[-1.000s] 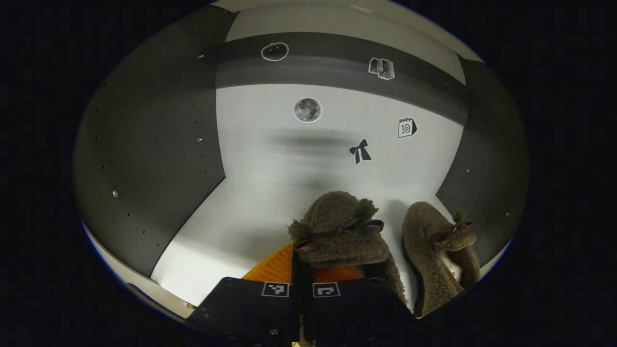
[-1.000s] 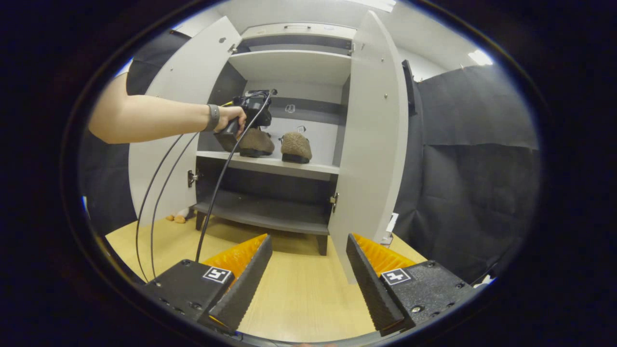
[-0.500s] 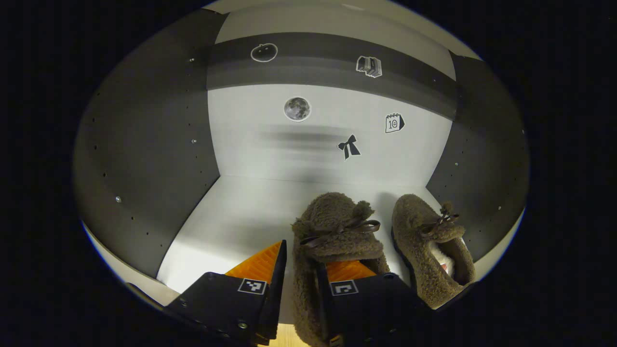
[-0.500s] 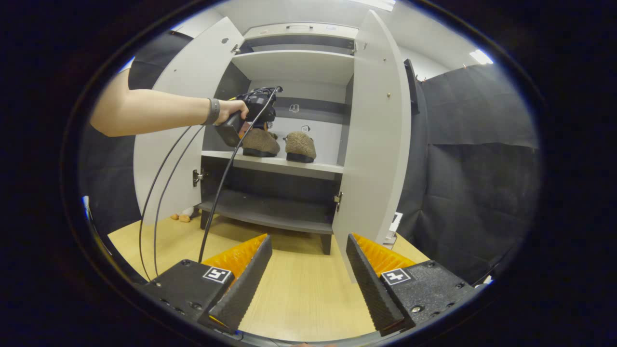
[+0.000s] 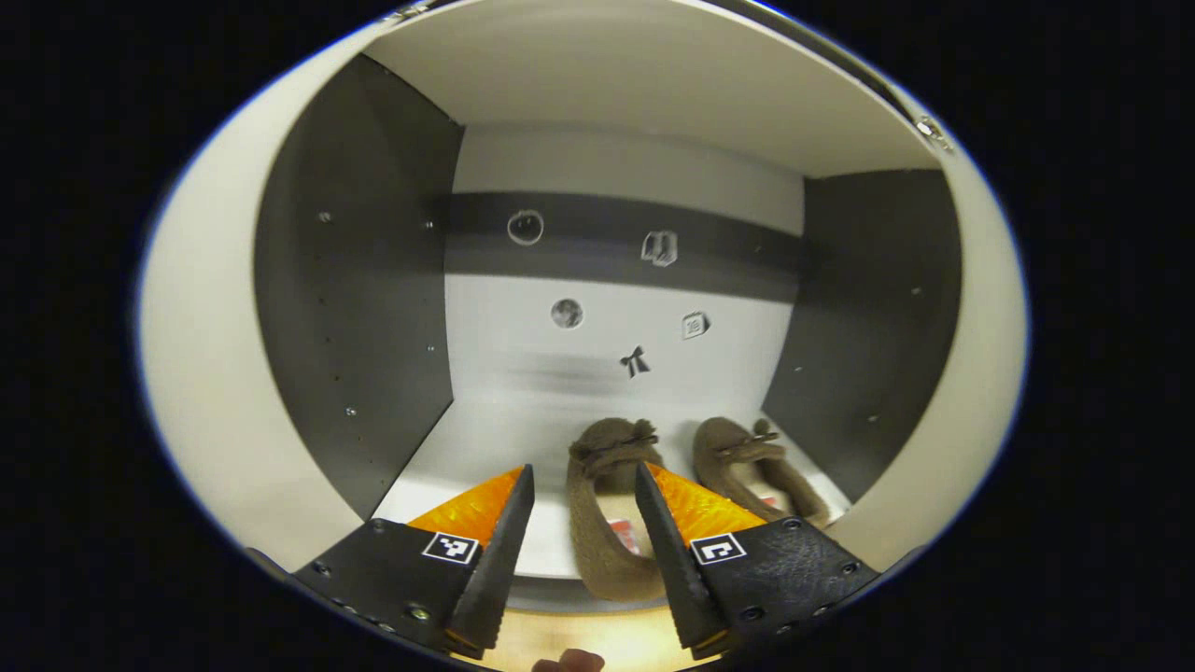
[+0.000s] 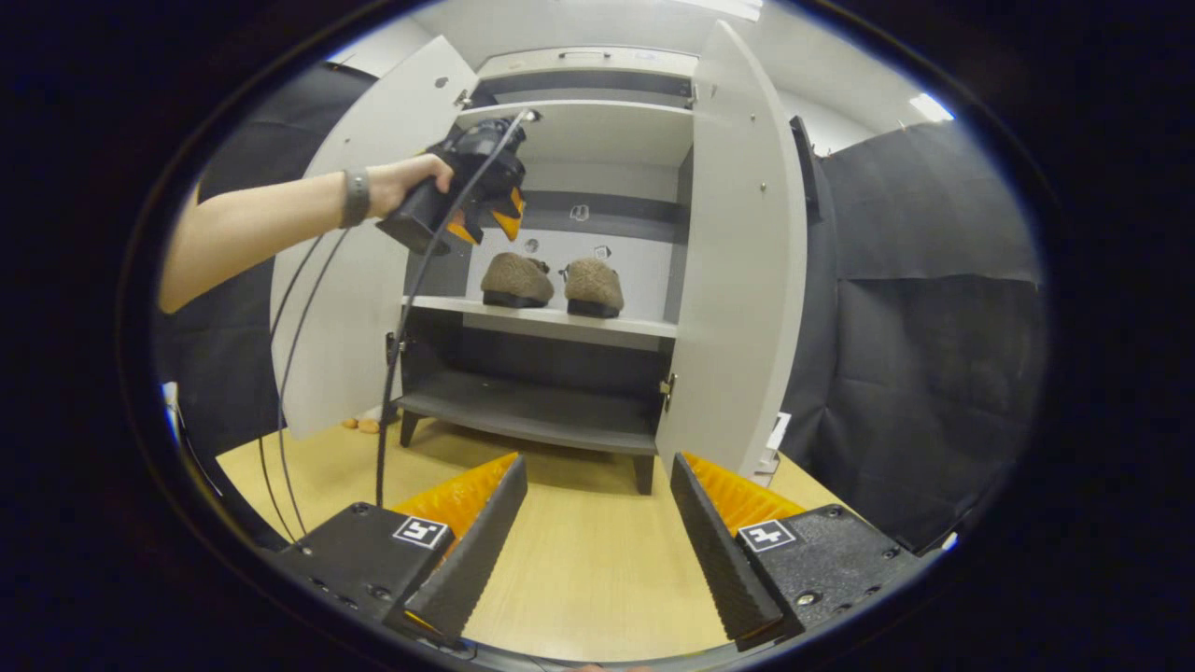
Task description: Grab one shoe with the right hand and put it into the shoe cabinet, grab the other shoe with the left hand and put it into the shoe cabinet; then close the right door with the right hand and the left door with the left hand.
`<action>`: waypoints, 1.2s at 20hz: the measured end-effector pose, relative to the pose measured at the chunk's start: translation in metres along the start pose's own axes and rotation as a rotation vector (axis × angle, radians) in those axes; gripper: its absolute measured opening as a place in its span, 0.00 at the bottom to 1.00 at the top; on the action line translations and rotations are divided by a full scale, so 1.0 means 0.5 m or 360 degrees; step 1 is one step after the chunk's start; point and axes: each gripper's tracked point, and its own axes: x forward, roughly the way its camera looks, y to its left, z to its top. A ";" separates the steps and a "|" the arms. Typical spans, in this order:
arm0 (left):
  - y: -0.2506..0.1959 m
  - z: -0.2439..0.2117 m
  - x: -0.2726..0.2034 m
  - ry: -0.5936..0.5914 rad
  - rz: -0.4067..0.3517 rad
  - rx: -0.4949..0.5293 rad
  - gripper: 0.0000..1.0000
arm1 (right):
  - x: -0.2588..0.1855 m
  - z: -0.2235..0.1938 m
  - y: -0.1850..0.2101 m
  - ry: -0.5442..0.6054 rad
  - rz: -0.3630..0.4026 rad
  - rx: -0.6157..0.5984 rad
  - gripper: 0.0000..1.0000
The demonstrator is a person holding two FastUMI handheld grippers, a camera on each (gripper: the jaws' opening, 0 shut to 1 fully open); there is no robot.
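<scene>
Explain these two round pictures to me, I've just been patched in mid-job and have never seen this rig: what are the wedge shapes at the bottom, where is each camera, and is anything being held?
There is no robot arm. A person holds a two-finger gripper in each hand, and a fisheye camera rides on each, looking forward along its own fingers; those are the wedges at the bottom.

The left gripper view looks into the grey and white shoe cabinet. The left gripper is open and holds nothing. Beyond it, two fuzzy brown slippers sit side by side on the white shelf: the left slipper and the right slipper.

The right gripper view is farther back, above the pale wooden floor. The right gripper is open and empty. It shows both white cabinet doors open, the left door and the right door, and the person's hand holding the left gripper before the cabinet.
</scene>
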 end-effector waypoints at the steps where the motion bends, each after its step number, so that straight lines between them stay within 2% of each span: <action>1: -0.003 0.009 -0.030 -0.0065 -0.0013 0.0005 0.65 | 0.000 -0.001 0.005 0.0009 0.0012 0.0006 0.98; 2: -0.004 0.017 -0.065 -0.0134 -0.0027 0.0014 0.65 | 0.002 -0.003 0.010 0.0013 0.0023 0.0012 0.98; 3: -0.004 0.020 -0.097 -0.0194 -0.0042 0.0019 0.81 | 0.001 -0.002 0.015 0.0013 0.0032 0.0015 0.98; 6: 0.001 0.005 -0.192 -0.0370 -0.0068 0.0007 0.83 | 0.001 0.008 0.020 -0.0014 0.0040 0.0028 0.98; 9: 0.010 -0.048 -0.270 -0.0420 -0.0063 -0.0006 0.92 | 0.000 0.018 0.022 -0.0034 0.0038 0.0051 0.98; 16: 0.032 -0.197 -0.393 -0.0525 0.0007 0.0014 0.92 | 0.004 0.039 0.010 -0.0070 0.0014 0.0090 0.98; 20: 0.055 -0.316 -0.428 -0.0479 0.0118 0.0073 0.93 | 0.003 0.054 0.002 -0.0096 -0.0007 0.0120 0.98; 24: 0.050 -0.376 -0.463 -0.0484 0.0157 0.0111 0.93 | 0.003 0.058 -0.002 -0.0092 -0.0014 0.0113 1.00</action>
